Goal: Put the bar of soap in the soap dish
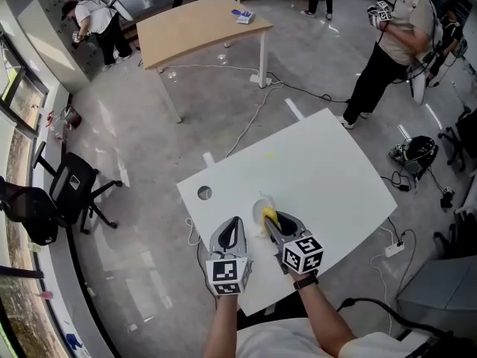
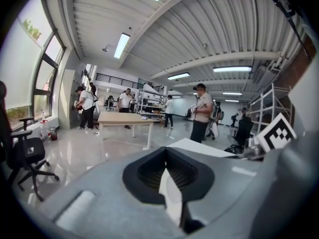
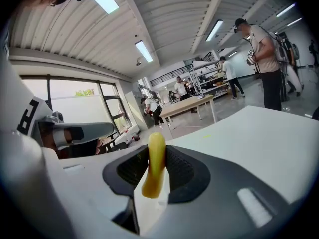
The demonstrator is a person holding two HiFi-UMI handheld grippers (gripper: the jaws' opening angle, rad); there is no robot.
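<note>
The yellow bar of soap [image 1: 268,218] stands on edge between the jaws of my right gripper [image 1: 270,221], which is shut on it above the near part of the white table [image 1: 320,170]. In the right gripper view the soap [image 3: 154,163] sticks up out of the pads. A small pale dish [image 1: 260,203] lies on the table just beyond and left of the soap. My left gripper [image 1: 235,222] hangs beside it on the left. In the left gripper view, its jaws [image 2: 168,176] stand a narrow gap apart with nothing in them.
A round cable hole [image 1: 204,193] sits near the table's left corner. A wooden table [image 1: 201,28] stands farther off, a black office chair [image 1: 71,189] at the left. A person [image 1: 391,43] stands at the right, with cables and a power strip [image 1: 393,249] on the floor.
</note>
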